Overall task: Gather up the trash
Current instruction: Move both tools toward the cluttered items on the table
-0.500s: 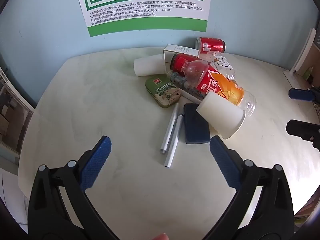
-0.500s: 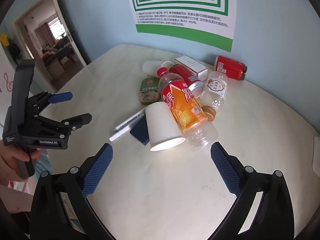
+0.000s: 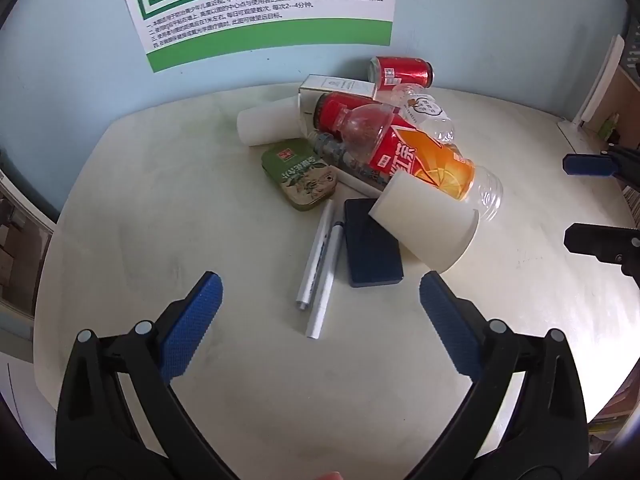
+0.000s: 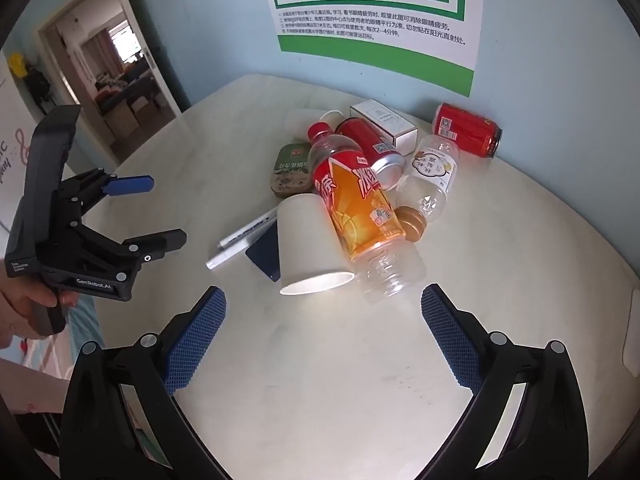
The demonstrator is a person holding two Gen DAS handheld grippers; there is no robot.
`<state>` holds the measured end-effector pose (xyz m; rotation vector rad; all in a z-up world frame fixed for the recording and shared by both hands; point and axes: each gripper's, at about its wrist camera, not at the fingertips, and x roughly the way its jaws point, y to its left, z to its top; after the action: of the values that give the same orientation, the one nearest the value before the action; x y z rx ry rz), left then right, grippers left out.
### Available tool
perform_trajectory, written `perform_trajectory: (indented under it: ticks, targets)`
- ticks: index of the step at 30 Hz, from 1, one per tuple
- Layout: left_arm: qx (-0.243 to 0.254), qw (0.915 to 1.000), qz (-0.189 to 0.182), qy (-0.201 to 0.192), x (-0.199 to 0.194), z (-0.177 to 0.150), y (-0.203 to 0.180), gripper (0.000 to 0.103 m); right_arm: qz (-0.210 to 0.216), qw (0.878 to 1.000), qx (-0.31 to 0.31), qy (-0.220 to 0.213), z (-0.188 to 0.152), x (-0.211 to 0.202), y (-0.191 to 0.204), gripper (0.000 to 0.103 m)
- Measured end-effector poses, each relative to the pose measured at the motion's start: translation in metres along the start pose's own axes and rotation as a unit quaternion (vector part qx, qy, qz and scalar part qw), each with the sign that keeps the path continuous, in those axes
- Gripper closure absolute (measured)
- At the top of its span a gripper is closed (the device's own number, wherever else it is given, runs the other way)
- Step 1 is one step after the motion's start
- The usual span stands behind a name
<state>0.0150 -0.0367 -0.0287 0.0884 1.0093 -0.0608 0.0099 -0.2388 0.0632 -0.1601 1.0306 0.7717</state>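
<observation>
Nothing of the trash has been collected, as far as the pictures show: the whole heap lies together toward the far edge of the pale round table (image 3: pixel 132 216), close under the blue wall, and no bin or bag is in view, so every piece is left to do.

From the left of the heap, a white paper cup (image 3: pixel 267 126) lies on its side beside a green oval tin with a printed lid (image 3: pixel 301 174). In front of them, toward the table's middle, two white marker pens (image 3: pixel 320 268) lie side by side, just beside a dark blue rectangular eraser block (image 3: pixel 372 248). A second white paper cup (image 3: pixel 426 224) rests partly on that block, touching a clear plastic bottle with a red and orange label (image 3: pixel 416 156). Behind these sit a white cardboard box (image 3: pixel 336 87), a red drink can (image 3: pixel 344 106) under the bottle, a small clear bottle with a white label (image 3: pixel 426 114) and, nearest the far edge, another red drink can (image 3: pixel 402 72).

The left gripper (image 3: pixel 320 296) hovers above the near ends of the pens, its blue-padded jaws spread as wide as they go, holding and touching nothing. The right gripper (image 4: pixel 323 305) is likewise fully spread and empty, poised just short of the tipped cup's mouth and the labelled bottle's base.
</observation>
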Motion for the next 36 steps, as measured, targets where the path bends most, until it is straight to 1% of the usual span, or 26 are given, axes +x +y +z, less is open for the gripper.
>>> perform_trajectory:
  ticks: [6,10,21,29,36]
  targets:
    - [0.026,0.9996,-0.002,0.008,0.006,0.006,-0.011,0.006,0.004,1.000,0.004,0.007,0.003,0.002,-0.013,0.006]
    - [0.037,0.9992,-0.006,0.015,0.005,0.006,-0.011,0.006,0.007,1.000,0.007,0.005,0.000,0.002,-0.016,0.006]
    - [0.050,0.9985,-0.009,0.023,-0.004,0.002,-0.005,0.006,0.006,1.000,0.013,0.000,-0.009,-0.003,-0.008,0.006]
    - [0.056,0.9979,-0.024,0.022,-0.008,0.002,-0.006,0.006,0.004,1.000,0.006,-0.003,-0.009,-0.009,-0.003,0.006]
    - [0.075,0.9961,-0.039,0.024,-0.002,0.008,-0.011,0.006,0.006,1.000,0.005,0.005,-0.008,-0.004,-0.008,0.007]
